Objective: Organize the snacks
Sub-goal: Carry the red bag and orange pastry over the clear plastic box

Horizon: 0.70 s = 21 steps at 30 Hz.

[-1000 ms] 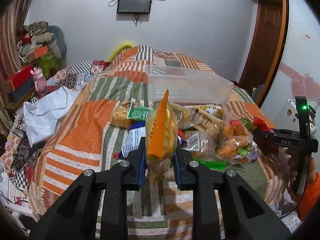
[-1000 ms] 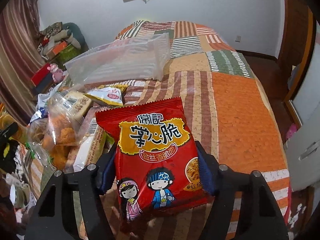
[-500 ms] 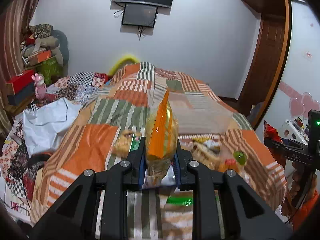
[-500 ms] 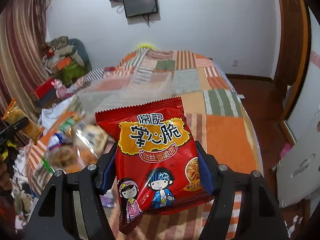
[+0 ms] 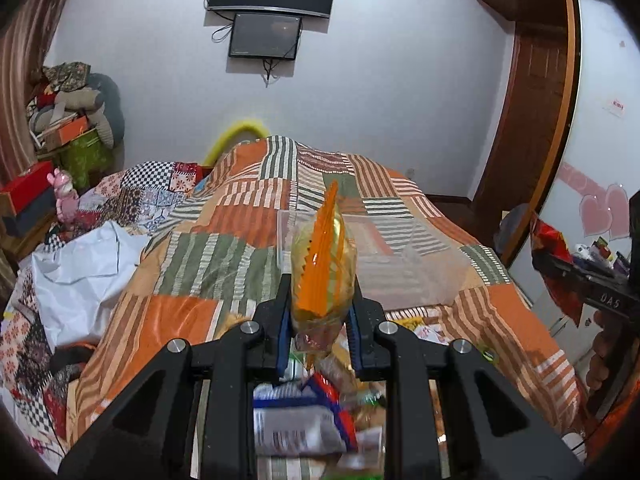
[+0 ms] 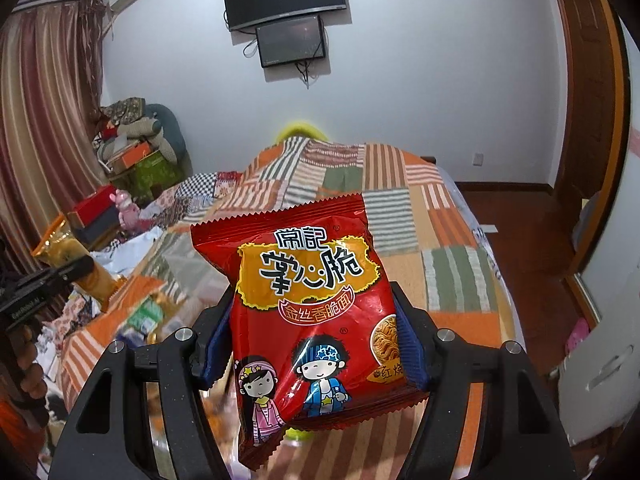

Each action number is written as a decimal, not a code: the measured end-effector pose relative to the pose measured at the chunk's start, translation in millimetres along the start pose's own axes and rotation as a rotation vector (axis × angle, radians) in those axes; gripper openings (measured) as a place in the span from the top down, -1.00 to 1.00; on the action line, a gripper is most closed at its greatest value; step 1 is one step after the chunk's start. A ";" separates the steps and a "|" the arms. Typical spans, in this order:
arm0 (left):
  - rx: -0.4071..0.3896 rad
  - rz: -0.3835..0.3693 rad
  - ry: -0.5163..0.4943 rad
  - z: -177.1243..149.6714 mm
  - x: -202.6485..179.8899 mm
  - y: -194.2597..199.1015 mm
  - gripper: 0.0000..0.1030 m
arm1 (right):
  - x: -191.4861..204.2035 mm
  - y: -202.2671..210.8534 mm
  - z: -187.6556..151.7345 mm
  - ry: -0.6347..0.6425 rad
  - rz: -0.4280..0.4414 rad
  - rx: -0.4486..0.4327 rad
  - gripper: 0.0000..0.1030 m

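My left gripper (image 5: pixel 319 312) is clamped on an orange-and-yellow snack bag (image 5: pixel 322 264), held edge-on and upright between its pads, and beyond its tips a clear plastic bin (image 5: pixel 372 256) sits on the patchwork bedspread (image 5: pixel 192 264); I cannot tell whether anything lies inside it. My right gripper (image 6: pixel 312 344) squeezes a red noodle-snack packet (image 6: pixel 308 308) by both side edges, its printed face toward the camera. Below the left gripper's fingers, a blurred heap of loose snack packs (image 5: pixel 312 420) lies on the bedspread.
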<state>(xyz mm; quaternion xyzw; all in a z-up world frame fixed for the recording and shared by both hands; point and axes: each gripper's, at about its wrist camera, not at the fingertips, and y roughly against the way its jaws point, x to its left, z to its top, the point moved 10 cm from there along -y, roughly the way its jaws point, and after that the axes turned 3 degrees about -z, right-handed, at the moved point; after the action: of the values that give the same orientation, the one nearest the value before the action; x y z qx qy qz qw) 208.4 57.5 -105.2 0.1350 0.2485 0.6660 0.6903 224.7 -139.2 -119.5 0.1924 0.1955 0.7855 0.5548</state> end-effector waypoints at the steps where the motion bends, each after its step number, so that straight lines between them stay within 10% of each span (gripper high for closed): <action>1: 0.005 0.001 -0.006 2.9 -1.1 -5.2 0.56 | 1.1 -2.2 2.9 0.002 0.000 -0.004 -0.27; 21: 0.106 -0.007 -0.009 42.7 0.1 -101.3 0.56 | 13.4 -61.8 24.6 0.044 0.017 0.042 -0.27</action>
<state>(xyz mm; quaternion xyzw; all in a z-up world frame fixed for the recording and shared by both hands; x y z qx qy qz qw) 317.1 56.1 -121.7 0.1736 0.2808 0.6488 0.6856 282.6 -105.1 -129.7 0.1881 0.2225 0.7900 0.5395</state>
